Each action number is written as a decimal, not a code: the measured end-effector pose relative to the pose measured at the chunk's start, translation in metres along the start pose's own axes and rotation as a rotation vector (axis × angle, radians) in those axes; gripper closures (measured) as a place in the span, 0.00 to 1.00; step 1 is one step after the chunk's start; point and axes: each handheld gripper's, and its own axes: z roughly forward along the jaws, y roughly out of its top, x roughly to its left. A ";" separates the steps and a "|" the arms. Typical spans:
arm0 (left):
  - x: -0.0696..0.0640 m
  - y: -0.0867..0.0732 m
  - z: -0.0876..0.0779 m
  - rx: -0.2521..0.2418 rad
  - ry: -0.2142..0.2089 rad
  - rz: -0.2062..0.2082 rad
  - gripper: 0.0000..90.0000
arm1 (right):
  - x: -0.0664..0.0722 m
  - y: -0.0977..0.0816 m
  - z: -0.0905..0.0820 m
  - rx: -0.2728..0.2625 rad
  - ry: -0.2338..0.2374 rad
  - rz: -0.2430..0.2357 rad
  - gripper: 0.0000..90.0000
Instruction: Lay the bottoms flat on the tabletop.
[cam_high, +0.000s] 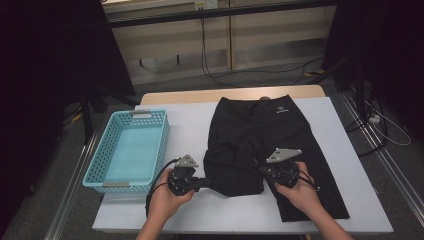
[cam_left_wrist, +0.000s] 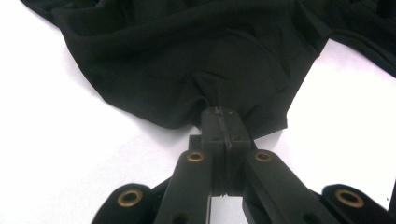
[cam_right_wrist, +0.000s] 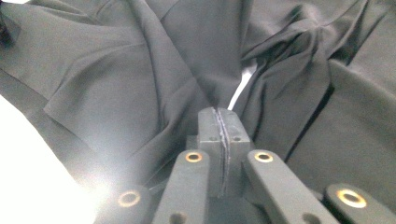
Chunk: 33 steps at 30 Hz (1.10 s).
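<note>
A pair of black shorts (cam_high: 260, 135) lies on the white table, waistband at the far side, its left leg bunched up near the front. My left gripper (cam_high: 206, 183) is shut on the hem of that bunched left leg (cam_left_wrist: 187, 79), the cloth pinched between its jaws (cam_left_wrist: 221, 122). My right gripper (cam_high: 263, 170) is shut on a fold of the shorts near the crotch (cam_right_wrist: 205, 70), jaws pressed together on the fabric (cam_right_wrist: 220, 122). A hand holds each gripper from the near edge.
A light blue plastic basket (cam_high: 107, 175), nothing inside, stands at the left of the white table top (cam_high: 200, 210). The table's wooden far edge (cam_high: 200, 95) meets a floor with cables. Dark stands flank both sides.
</note>
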 end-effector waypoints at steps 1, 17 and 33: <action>0.000 0.000 0.001 0.009 0.003 0.010 1.00 | 0.000 0.000 -0.001 -0.001 0.000 -0.004 0.96; -0.013 -0.001 0.004 -0.040 0.010 0.062 0.64 | 0.019 -0.003 -0.023 -0.054 0.039 -0.026 0.78; -0.026 -0.004 0.023 0.066 0.023 0.140 0.96 | 0.032 -0.004 -0.031 -0.045 0.100 -0.072 0.75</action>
